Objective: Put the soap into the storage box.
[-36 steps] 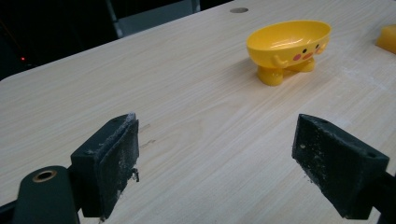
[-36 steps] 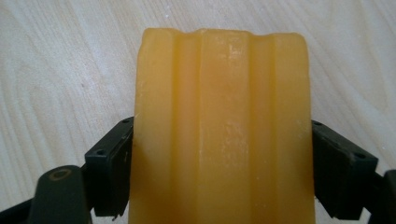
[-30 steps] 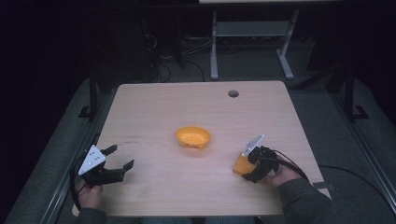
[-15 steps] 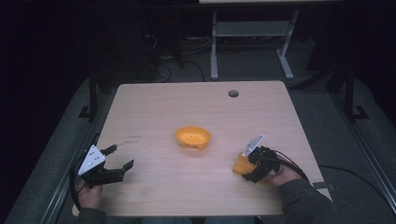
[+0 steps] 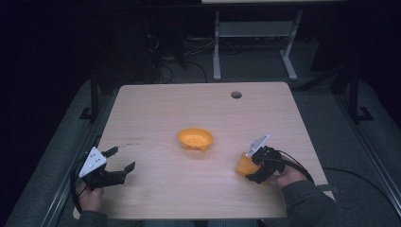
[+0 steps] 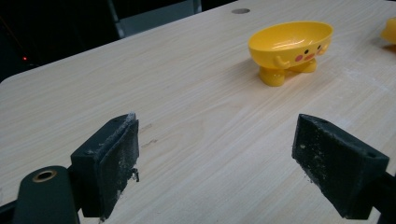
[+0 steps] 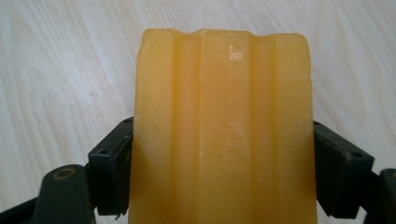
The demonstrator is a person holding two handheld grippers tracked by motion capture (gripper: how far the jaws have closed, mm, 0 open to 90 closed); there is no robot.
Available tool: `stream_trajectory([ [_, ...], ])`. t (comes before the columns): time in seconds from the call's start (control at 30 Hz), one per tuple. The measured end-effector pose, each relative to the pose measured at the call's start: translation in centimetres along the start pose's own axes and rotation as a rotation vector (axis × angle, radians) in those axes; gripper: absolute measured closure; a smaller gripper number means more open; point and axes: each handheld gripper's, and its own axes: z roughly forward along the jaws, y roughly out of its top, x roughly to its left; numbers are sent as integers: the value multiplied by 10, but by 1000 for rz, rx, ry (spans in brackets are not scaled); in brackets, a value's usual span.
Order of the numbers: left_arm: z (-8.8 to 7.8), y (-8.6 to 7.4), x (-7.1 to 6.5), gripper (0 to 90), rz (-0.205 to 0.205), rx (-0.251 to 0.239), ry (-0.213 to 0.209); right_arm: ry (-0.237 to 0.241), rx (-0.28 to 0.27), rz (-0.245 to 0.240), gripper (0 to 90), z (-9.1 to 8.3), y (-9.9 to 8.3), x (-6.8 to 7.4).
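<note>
A yellow-orange bowl (image 5: 196,139) on short feet, with a duck face on its side, stands upright near the table's middle, also seen as the bowl (image 6: 290,49) in the left gripper view. My right gripper (image 5: 249,166) is at the front right, shut on a ribbed orange block (image 5: 245,163); in the right gripper view the orange block (image 7: 222,126) sits between both jaws just over the wood. My left gripper (image 5: 119,160) hovers at the front left, open, with bare table between the left gripper's (image 6: 215,163) jaws.
The wooden table (image 5: 156,109) has a round cable hole (image 5: 236,94) near its far edge. A metal desk frame (image 5: 250,42) stands on the dark floor beyond. Cables trail from both grippers off the front edge.
</note>
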Motion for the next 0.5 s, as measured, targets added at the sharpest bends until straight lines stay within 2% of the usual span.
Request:
stream_trajectory([
  [0.5,0,0,0,139,-6,-3,-2,17,-13,-28,205,-5,16,-2],
])
